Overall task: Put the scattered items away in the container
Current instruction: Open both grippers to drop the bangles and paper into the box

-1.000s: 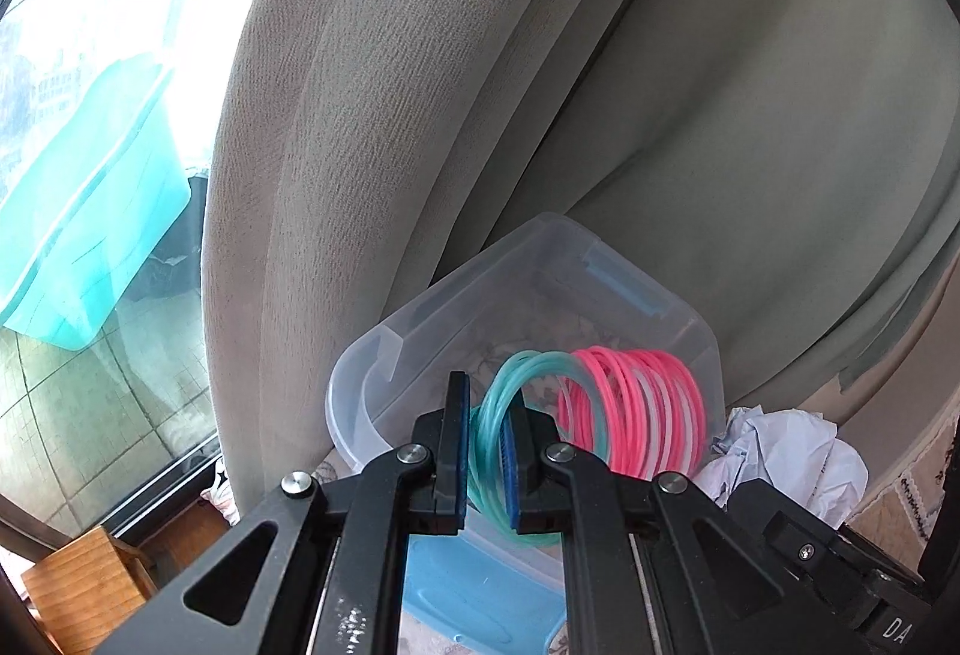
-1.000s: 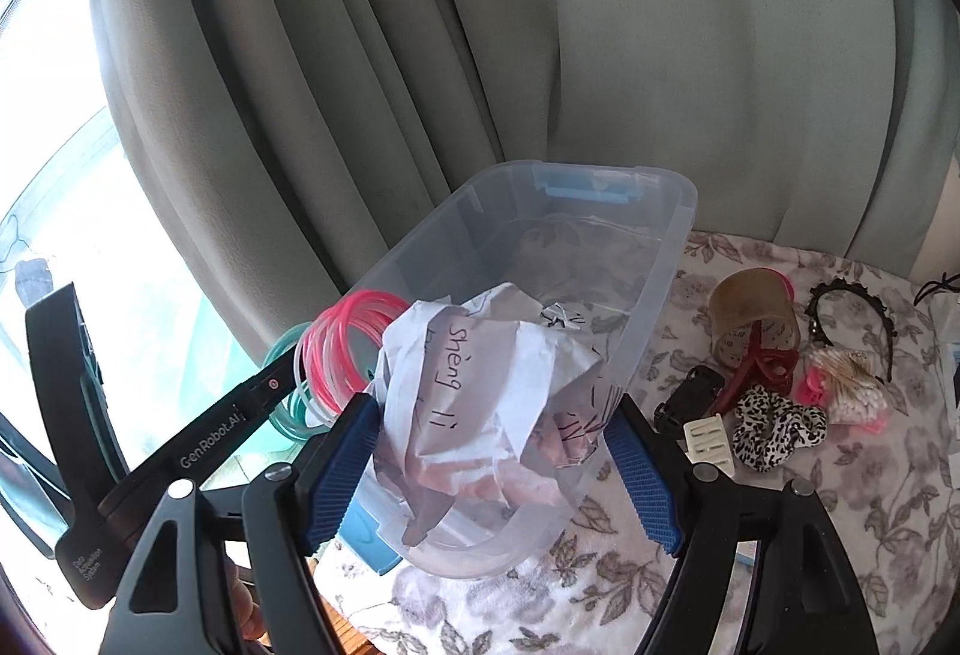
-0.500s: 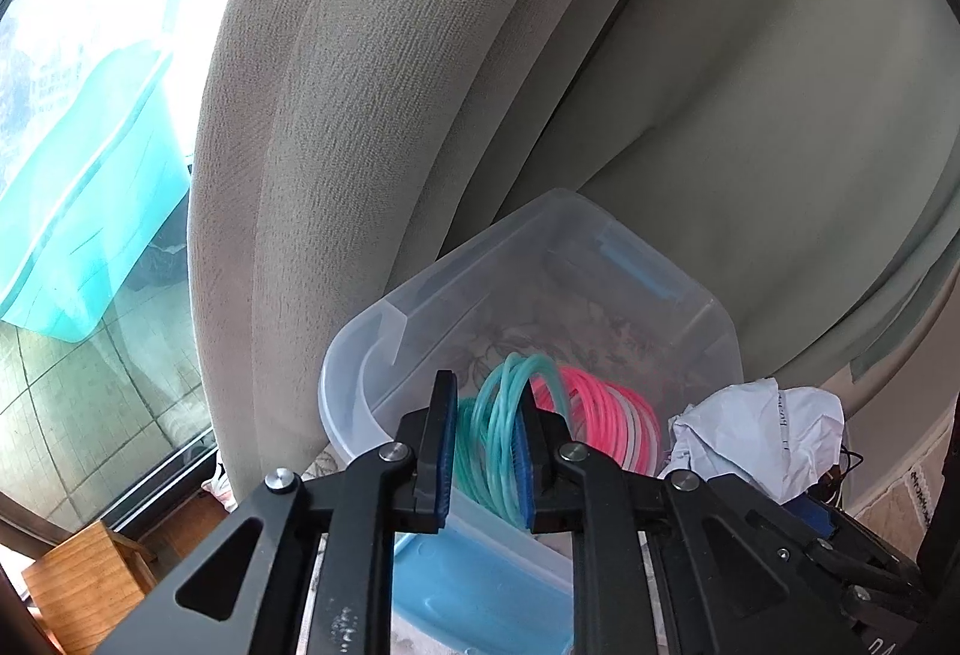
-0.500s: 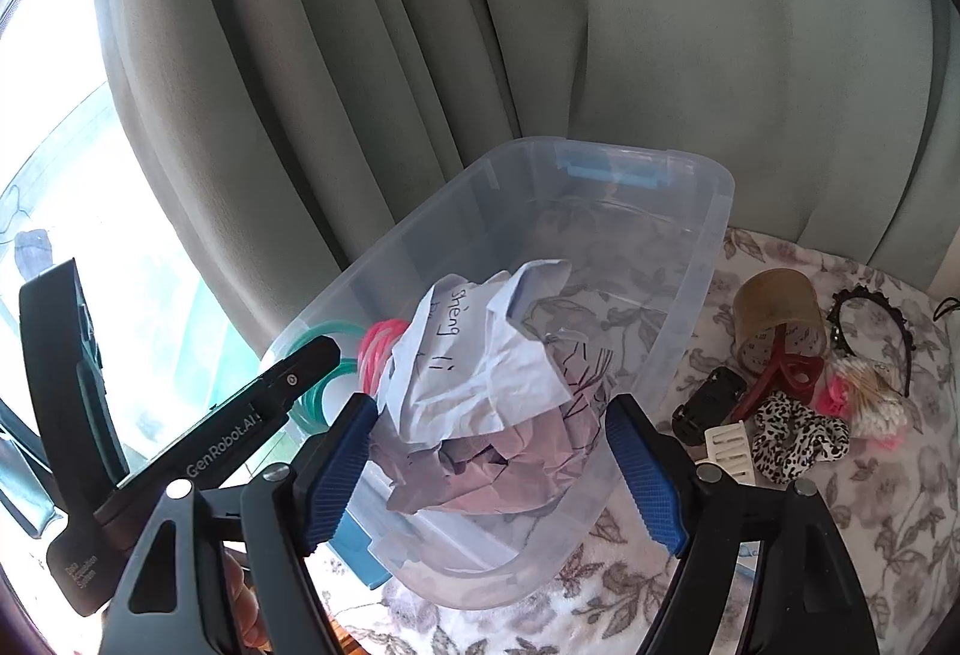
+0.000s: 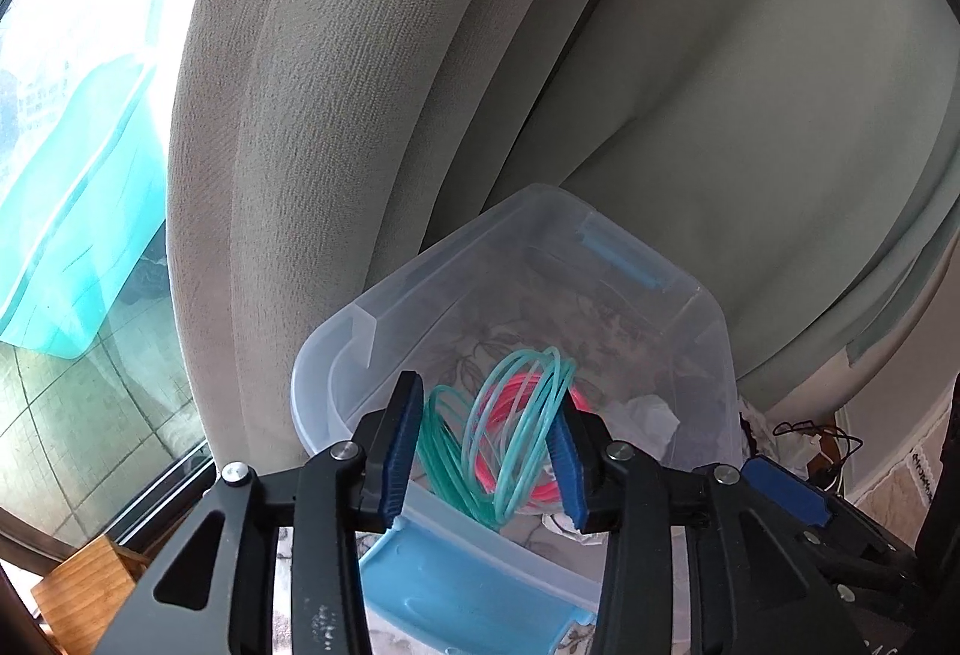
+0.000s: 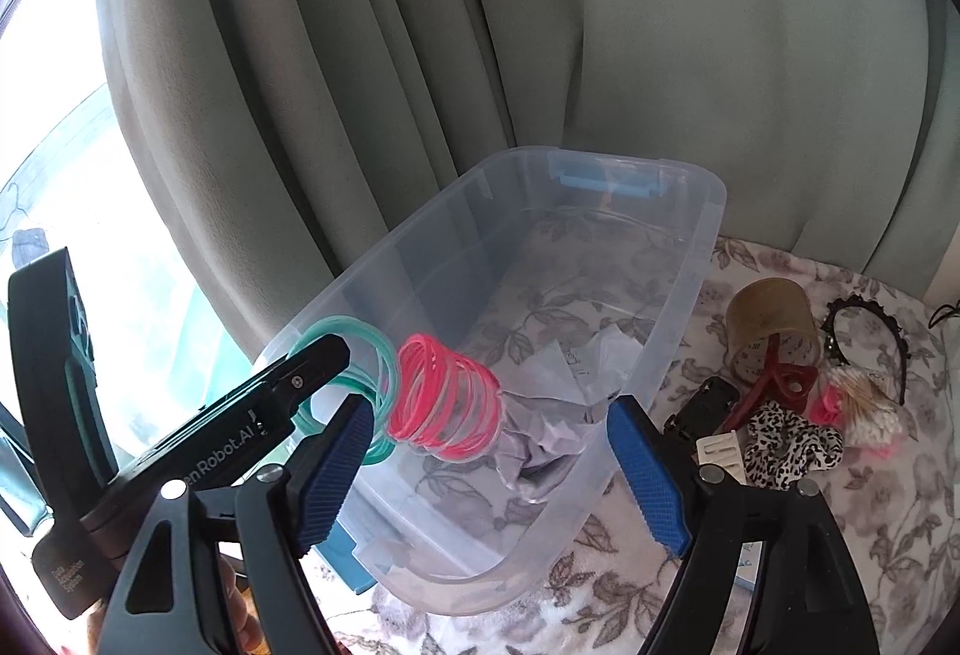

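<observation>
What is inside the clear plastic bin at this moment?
Crumpled paper lies on the floor of the clear bin. A coil of teal and pink rings hangs over its near end between the open left gripper fingers. The paper hides whatever is under it.

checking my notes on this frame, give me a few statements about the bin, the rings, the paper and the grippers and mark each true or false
1. The crumpled paper lies inside the clear bin. True.
2. The right gripper is shut on the paper. False: its fingers are spread wide and hold nothing.
3. The left gripper is open, with the teal and pink rings loose between its fingers over the bin. True.
4. The bin has a lid on it. False: it is open at the top.
5. The leopard-print scrunchie is already in the bin. False: it lies on the flowered cloth outside it, beside a red hair clip.
</observation>
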A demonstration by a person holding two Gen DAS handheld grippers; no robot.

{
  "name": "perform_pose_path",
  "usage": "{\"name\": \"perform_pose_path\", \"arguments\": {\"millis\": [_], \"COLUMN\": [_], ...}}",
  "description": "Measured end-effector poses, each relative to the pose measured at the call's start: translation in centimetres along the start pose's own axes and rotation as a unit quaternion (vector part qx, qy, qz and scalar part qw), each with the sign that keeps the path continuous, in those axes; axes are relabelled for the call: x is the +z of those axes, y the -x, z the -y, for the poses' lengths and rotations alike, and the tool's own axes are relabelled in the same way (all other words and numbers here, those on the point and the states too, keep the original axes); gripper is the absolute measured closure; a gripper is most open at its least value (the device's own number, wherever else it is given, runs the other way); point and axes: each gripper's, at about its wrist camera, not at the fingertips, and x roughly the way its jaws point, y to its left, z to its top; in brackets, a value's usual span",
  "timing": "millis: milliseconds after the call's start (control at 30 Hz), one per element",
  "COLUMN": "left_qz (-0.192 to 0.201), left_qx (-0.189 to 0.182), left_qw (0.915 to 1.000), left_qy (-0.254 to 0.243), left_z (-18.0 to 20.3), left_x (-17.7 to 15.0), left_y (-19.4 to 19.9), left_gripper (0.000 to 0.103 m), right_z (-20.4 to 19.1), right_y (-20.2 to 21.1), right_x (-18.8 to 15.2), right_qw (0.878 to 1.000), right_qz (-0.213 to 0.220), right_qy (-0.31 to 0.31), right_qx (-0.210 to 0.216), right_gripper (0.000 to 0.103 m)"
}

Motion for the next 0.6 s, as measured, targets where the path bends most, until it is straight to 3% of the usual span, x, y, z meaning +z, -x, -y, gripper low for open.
{"name": "perform_pose_path", "arguments": {"millis": [300, 600], "left_qz": [0.003, 0.003], "left_qx": [-0.011, -0.008], "left_qw": [0.9999, 0.9999], "left_qy": [0.007, 0.008], "left_z": [0.5, 1.1], "left_x": [-1.4, -3.2], "left_y": [-0.2, -0.2], "left_gripper": [0.043, 0.041], "right_z": [0.3, 0.0], "right_y": [0.6, 1.0], "right_x": [0.1, 0.1], "right_qw": [1.000, 1.000], "right_qz": [0.004, 0.004], "right_qy": [-0.011, -0.009], "right_qx": [0.004, 0.004], "right_gripper": [0.020, 0.020]}}
